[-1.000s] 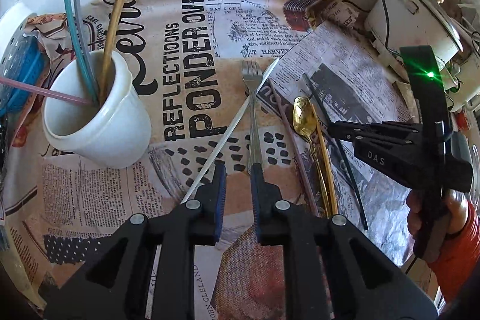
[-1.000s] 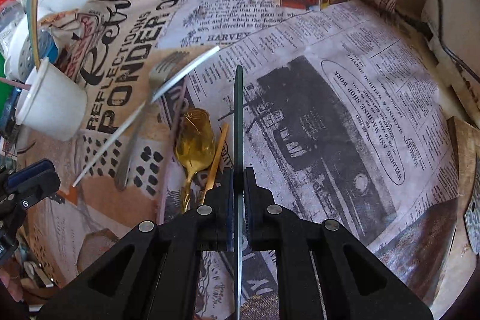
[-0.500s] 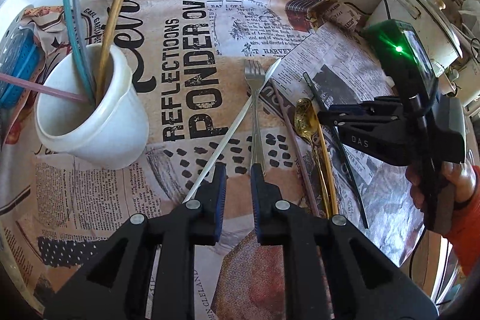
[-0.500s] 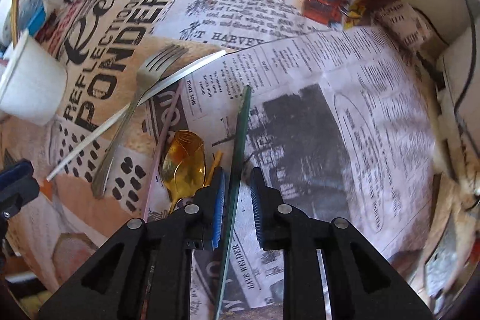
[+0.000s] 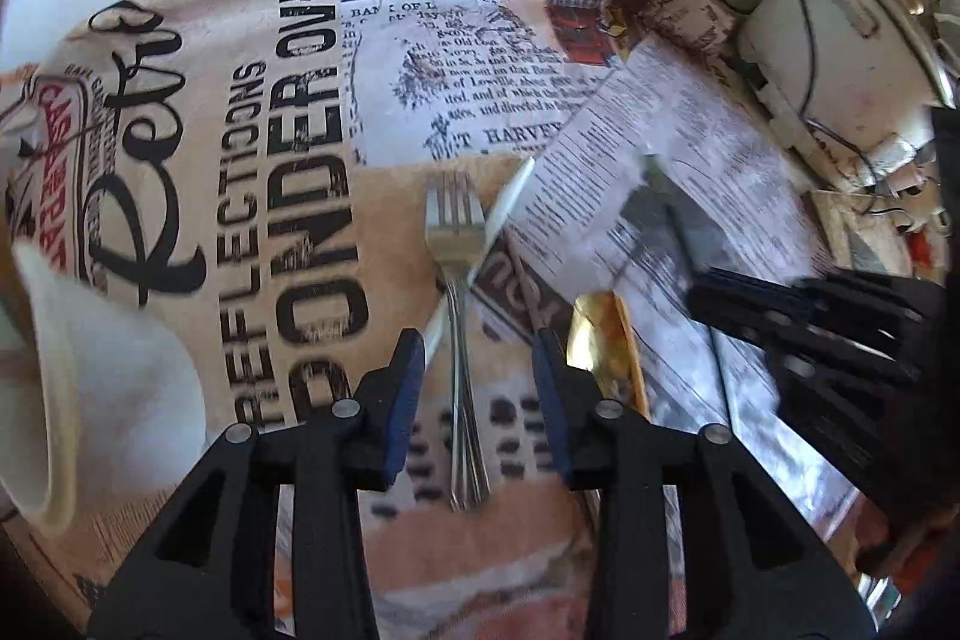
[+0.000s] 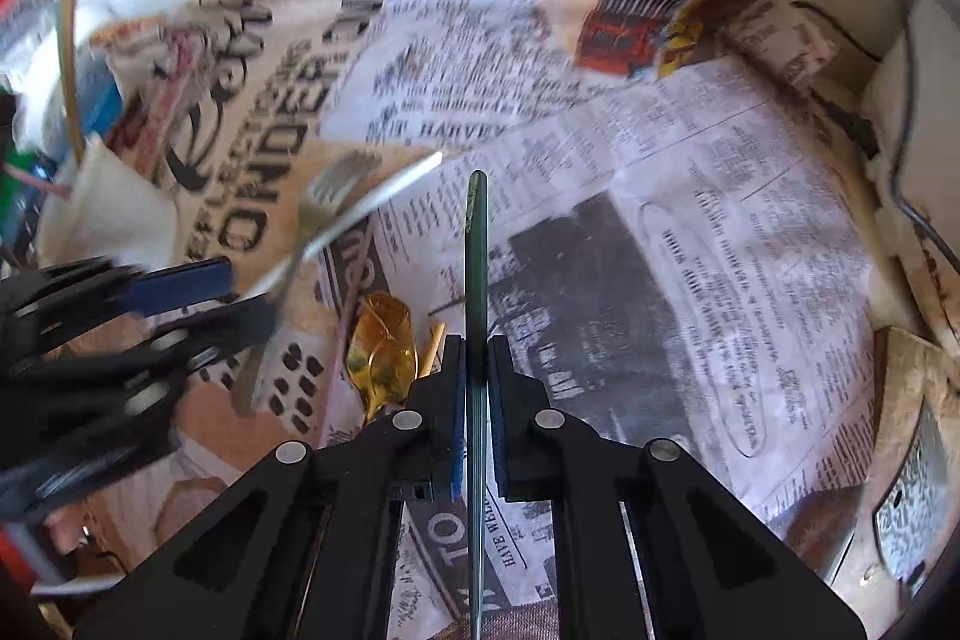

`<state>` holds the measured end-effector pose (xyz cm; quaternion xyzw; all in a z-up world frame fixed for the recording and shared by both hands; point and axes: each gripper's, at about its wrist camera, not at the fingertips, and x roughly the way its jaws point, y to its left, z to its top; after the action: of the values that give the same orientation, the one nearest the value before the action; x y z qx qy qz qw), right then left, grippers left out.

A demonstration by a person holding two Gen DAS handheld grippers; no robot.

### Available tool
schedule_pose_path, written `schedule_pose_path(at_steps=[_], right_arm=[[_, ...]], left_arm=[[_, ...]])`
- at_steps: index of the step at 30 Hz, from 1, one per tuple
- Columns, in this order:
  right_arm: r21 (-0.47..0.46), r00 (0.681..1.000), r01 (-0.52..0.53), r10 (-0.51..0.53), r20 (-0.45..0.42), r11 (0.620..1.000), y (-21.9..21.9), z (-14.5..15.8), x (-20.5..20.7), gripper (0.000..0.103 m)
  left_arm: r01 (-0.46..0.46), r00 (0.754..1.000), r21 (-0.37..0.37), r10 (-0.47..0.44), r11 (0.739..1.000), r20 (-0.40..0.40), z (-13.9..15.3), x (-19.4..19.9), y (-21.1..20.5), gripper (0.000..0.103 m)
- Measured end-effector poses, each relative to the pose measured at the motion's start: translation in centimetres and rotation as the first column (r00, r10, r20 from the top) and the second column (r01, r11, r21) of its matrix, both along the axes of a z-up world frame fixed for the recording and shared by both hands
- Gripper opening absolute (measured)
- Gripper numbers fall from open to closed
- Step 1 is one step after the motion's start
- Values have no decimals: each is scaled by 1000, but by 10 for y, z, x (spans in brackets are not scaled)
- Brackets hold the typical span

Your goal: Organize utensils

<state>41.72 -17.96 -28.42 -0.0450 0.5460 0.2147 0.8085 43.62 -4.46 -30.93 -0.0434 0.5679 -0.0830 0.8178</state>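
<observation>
While the left hand-held gripper (image 5: 478, 370) hangs low over the newspaper-print cloth (image 5: 288, 196) that covers the surface, its jaws have just been opening and now stand moderately apart, with the handle of a silver fork (image 5: 459, 316) lying on the cloth in the gap between them. The blue pads (image 5: 403, 388) do not touch the fork. A thin white stick (image 5: 498, 220) crosses the fork's neck at a slant, running from upper right to lower left. Just right of the left gripper lies a gold spoon (image 5: 606, 346), bowl up on the cloth, and beyond it a pinkish stick, though motion blur softens that side of the view. At the far left edge a white cup (image 5: 90, 388) stands on the cloth.

The right hand-held gripper (image 6: 477, 358) is clamped narrowly on a dark green stick (image 6: 477, 244), which runs straight up the middle of its view and back down between the black fingers; the pads press on it from both sides. The stick's far tip appears raised off the printed cloth, though that is hard to judge. In the right wrist view the left gripper shows blurred at the left edge, near the fork and the white stick, and the white cup, holding a gold stick (image 6: 69, 58), sits at the far left. A white appliance (image 5: 840, 34) with cords stands at the cloth's far right corner.
</observation>
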Motion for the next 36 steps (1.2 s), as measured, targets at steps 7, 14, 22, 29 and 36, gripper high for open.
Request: schedule_pose_path(at_steps=[7,14,22,29,36], right_arm=[[111,990,87,-98,105,990,-27,34,-13,7],[171,970,137,-168,177,976,-44,58,-19,7],[177,963,128,-165,212,976,-43,68,-27,7],[190,955,112,-158,251,976,-35,78,-32,7],[191,942,78,-136,308,978,-17,93,-39,7]], left_arm=[[-15,1000,60,15,998,-4,-14,36,-3,36],[-3,1000,105,3,995,-4,-25,44,-8,35],[21,1000,150,-24,989,17,-26,44,-13,24],[23,998,123,-30,992,56,-5,22,-6,24],[5,990,72,-15,997,140,37,-16,11,24]])
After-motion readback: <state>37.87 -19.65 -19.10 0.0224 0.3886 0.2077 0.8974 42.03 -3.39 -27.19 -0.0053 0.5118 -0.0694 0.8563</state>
